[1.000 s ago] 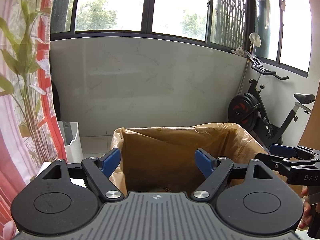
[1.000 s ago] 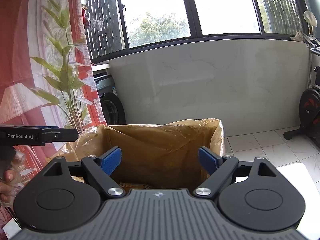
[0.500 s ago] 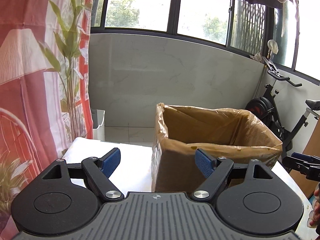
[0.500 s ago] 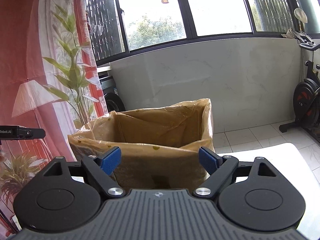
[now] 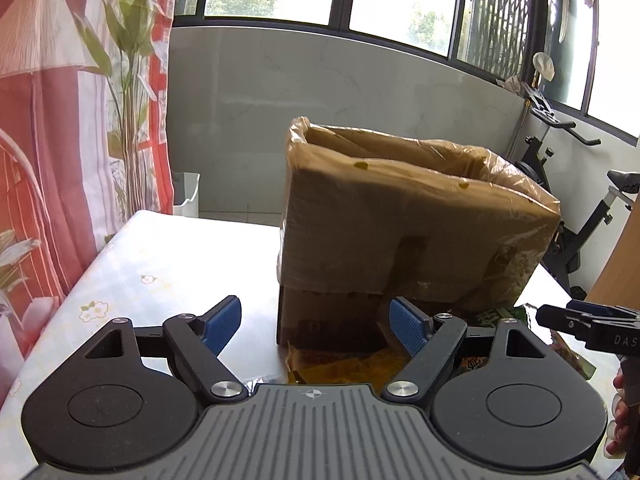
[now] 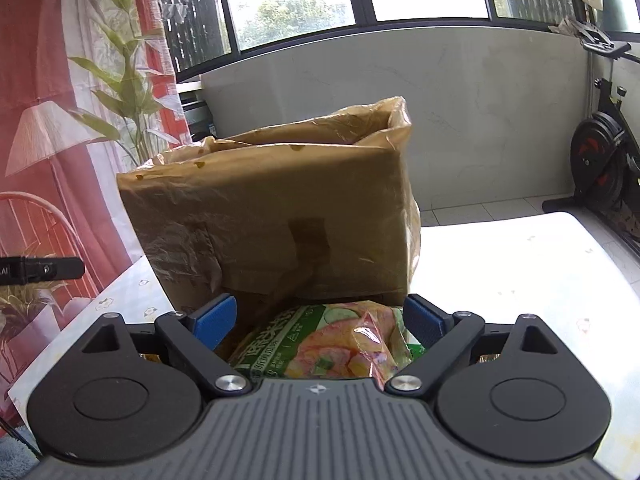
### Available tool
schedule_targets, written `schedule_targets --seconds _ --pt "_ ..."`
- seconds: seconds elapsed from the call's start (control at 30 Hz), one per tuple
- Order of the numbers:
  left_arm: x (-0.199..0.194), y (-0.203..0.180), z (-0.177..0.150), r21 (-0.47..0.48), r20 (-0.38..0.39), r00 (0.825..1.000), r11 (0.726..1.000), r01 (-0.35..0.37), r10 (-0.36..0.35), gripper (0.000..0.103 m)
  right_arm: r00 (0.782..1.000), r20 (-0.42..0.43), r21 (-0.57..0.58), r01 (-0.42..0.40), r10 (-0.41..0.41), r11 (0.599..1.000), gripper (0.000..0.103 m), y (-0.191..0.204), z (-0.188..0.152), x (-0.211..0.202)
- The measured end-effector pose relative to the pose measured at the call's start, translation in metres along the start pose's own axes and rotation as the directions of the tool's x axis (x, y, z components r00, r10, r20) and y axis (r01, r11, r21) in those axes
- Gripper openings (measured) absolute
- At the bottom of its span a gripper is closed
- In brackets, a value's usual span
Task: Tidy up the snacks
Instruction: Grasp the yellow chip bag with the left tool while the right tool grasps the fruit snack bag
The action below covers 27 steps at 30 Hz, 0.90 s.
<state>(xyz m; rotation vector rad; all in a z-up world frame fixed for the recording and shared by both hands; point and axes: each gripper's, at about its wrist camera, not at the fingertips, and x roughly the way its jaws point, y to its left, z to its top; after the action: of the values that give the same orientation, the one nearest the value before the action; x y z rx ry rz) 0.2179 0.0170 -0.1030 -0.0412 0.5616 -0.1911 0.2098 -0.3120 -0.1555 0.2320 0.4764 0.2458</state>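
Right wrist view puts a green snack bag (image 6: 320,344), printed with cucumber slices and pinkish chips, directly ahead of and slightly below the right gripper (image 6: 318,318), lying between its spread blue pads (image 6: 214,318) with its long axis seemingly running away from the camera toward the foot of the plastic-lined cardboard box (image 6: 276,216); whether the pads touch the bag cannot be told, and nothing is clamped. The jaws stand wide apart, so the coming move looks like a short advance and a squeeze across the bag's width, and the right hand is clearly the nearer one. In the left wrist view the left gripper (image 5: 316,324) is equally wide open and empty, facing the box's near left corner over the floral tablecloth (image 5: 152,264). That view adds what the other hides: a yellow packet (image 5: 340,368) flat on the table just ahead of the left gripper, at the box's base, and only the edge of the green bag (image 5: 500,314) beside the right gripper's dark tip (image 5: 576,322). Neither view shows the box's contents.
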Motion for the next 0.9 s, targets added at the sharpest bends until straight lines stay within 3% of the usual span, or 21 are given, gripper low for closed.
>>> schedule_targets --seconds 0.37,0.9 --pt "0.021 -0.007 -0.025 -0.029 -0.090 0.995 0.999 0.038 -0.040 0.083 0.995 -0.094 0.141 -0.005 0.018 0.990 0.098 -0.026 -0.022 0.029" --pt "0.049 -0.020 -0.044 -0.038 -0.220 0.972 0.997 0.072 -0.079 0.082 0.993 -0.089 0.110 -0.065 0.075 0.992 0.095 -0.020 -0.033 0.030"
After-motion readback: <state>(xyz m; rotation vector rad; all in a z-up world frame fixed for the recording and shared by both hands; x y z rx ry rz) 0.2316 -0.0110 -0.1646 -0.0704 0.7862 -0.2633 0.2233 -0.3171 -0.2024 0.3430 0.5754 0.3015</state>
